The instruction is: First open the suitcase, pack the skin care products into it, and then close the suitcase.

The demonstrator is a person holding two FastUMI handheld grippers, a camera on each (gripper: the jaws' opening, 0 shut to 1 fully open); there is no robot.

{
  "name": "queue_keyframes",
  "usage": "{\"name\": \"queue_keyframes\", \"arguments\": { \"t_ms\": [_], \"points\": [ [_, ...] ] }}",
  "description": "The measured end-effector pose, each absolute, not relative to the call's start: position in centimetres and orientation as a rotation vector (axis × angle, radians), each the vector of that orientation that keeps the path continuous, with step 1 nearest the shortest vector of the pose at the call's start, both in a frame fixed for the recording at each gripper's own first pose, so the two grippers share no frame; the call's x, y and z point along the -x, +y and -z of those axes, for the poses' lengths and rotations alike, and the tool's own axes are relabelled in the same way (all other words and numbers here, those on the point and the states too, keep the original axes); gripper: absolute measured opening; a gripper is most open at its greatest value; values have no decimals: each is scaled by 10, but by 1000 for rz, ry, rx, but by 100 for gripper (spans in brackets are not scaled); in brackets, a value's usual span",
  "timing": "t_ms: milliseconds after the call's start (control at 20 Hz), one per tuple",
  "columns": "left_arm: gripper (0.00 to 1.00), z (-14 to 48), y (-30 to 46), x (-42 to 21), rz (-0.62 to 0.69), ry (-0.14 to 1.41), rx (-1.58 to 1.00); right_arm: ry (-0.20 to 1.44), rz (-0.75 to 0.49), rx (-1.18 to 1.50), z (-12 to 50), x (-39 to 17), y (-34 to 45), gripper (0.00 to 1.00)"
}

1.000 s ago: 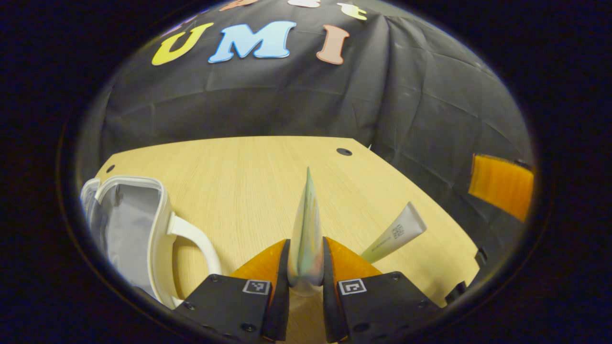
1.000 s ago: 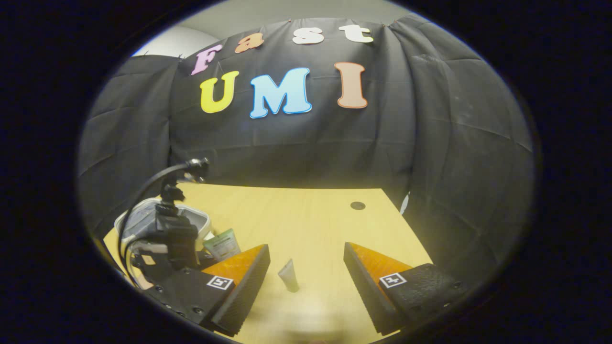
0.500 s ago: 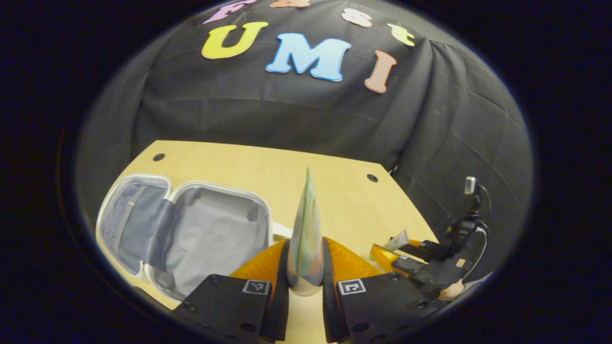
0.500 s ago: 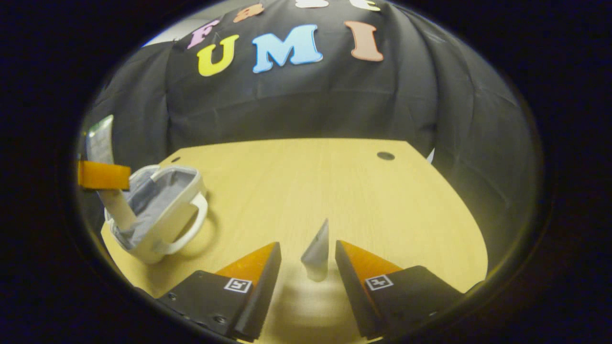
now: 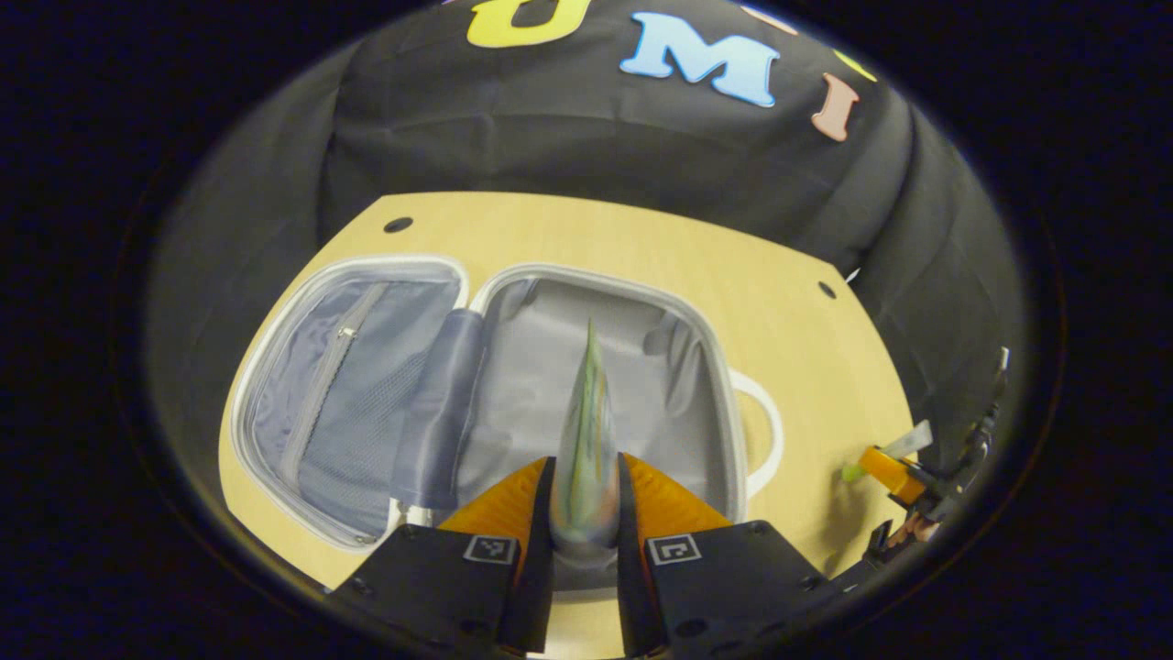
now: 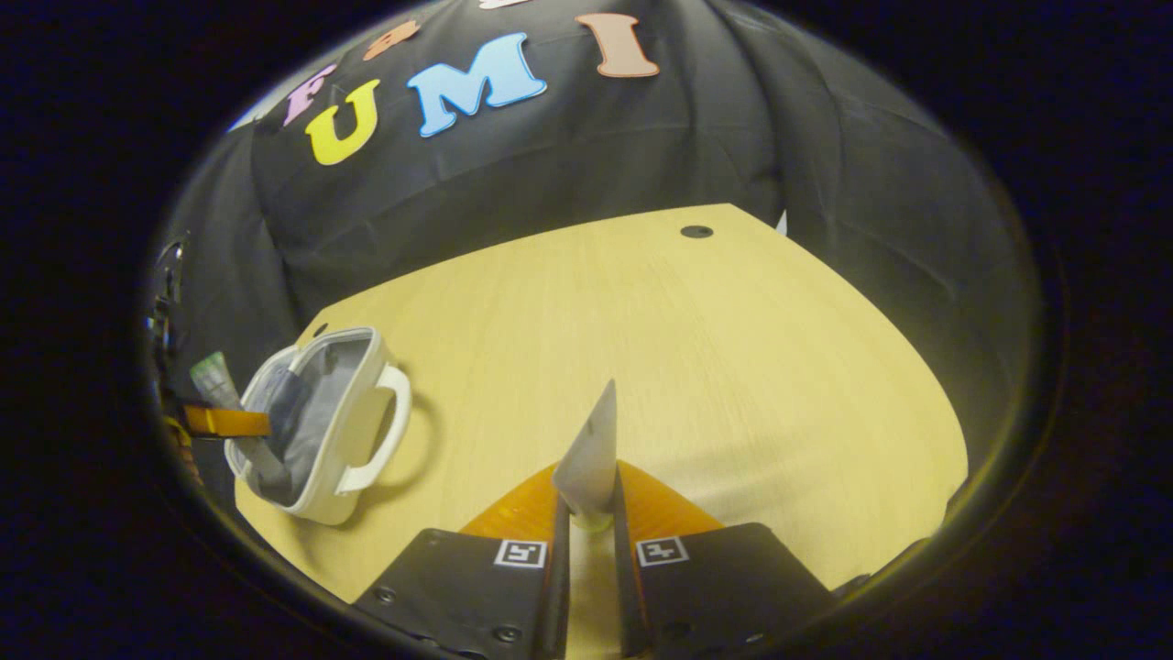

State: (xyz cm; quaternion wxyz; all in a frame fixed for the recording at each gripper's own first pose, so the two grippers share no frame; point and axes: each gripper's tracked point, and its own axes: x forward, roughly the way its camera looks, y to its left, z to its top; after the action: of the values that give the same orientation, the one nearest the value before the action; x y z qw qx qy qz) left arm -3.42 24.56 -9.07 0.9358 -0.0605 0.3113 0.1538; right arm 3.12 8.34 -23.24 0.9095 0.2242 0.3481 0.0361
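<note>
Left gripper view: the left gripper (image 5: 585, 513) pinches a flat, green-tinted tube (image 5: 586, 431) between its orange wedge fingers, poised over the open suitcase (image 5: 605, 367), a rounded white shell lined in soft grey fabric with a mesh zip pocket. The suitcase lies on the smooth wooden table (image 5: 806, 348). In the right gripper view, the right gripper (image 6: 587, 522) clamps a tapering grey tube (image 6: 589, 449) above the table.

We note the left gripper view looks steeply down, close over the open suitcase (image 5: 586, 348); the right gripper view faces it from farther across the shared surface (image 6: 715, 367).
</note>
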Motion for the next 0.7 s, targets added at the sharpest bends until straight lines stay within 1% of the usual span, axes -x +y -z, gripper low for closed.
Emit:
{"name": "queue_keyframes", "arguments": {
  "t_ms": [150, 250, 300, 350, 400, 500, 600, 700],
  "points": [
    [38, 110, 266, 22, -313, 712, 112, 697, -110, -513, 203, 7, 110, 21],
    [41, 114, 274, 14, -305, 723, 95, 689, -113, -502, 186, 24, 126, 21],
    [51, 112, 278, 8, -296, 706, 74, 685, -118, -499, 177, 29, 135, 21],
    [48, 104, 276, 4, -272, 681, 63, 682, -129, -498, 169, 33, 148, 20],
    [57, 98, 275, 1, -261, 654, 50, 680, -147, -500, 159, 36, 161, 20],
    [82, 79, 273, 2, -232, 581, 32, 677, -200, -495, 141, 33, 192, 21],
    [84, 56, 270, 14, -205, 494, 38, 672, -254, -460, 130, 21, 220, 20],
    [85, 30, 277, 36, -205, 406, 44, 670, -314, -424, 122, 4, 251, 20]
  ]
}}
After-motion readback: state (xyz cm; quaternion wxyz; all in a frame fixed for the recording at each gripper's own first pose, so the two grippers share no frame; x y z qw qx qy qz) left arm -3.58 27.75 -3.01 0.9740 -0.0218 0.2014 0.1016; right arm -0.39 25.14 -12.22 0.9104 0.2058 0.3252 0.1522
